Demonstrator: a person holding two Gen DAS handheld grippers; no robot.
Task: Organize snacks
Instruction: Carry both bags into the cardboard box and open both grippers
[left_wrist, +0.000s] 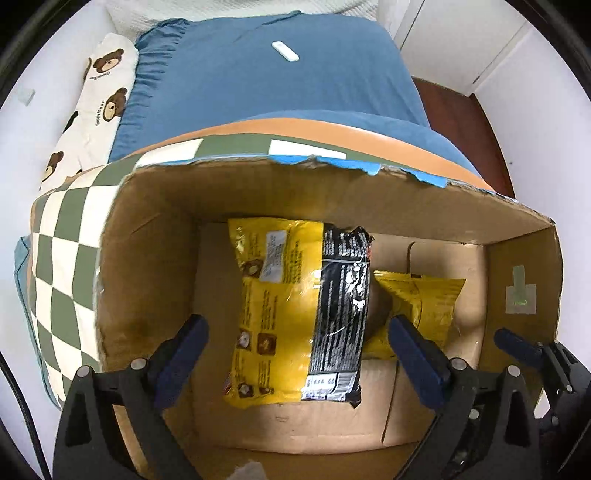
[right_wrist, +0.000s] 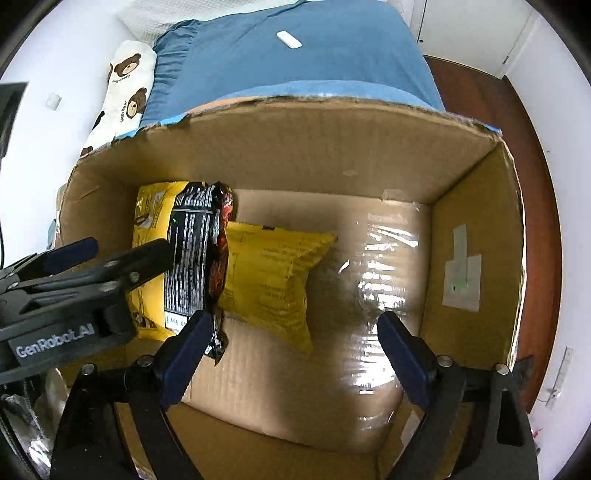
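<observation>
Both tongs pointed down into the cardboard box (left_wrist: 155, 229). The left tongs (left_wrist: 295, 354) stood wide open over the yellow and black snack packet (left_wrist: 295, 306). The right tongs (right_wrist: 291, 347) also stood open, empty, with the smaller yellow packet (right_wrist: 273, 273) just beyond them. Behind the box lay the blue bed (left_wrist: 280, 85).

We see a large yellow-and-black snack packet (left_wrist: 295, 310) lying flat on the cardboard box (left_wrist: 258, 192) floor, a smaller yellow packet (right_wrist: 269, 280) touching it, perhaps partly tucked underneath.
</observation>
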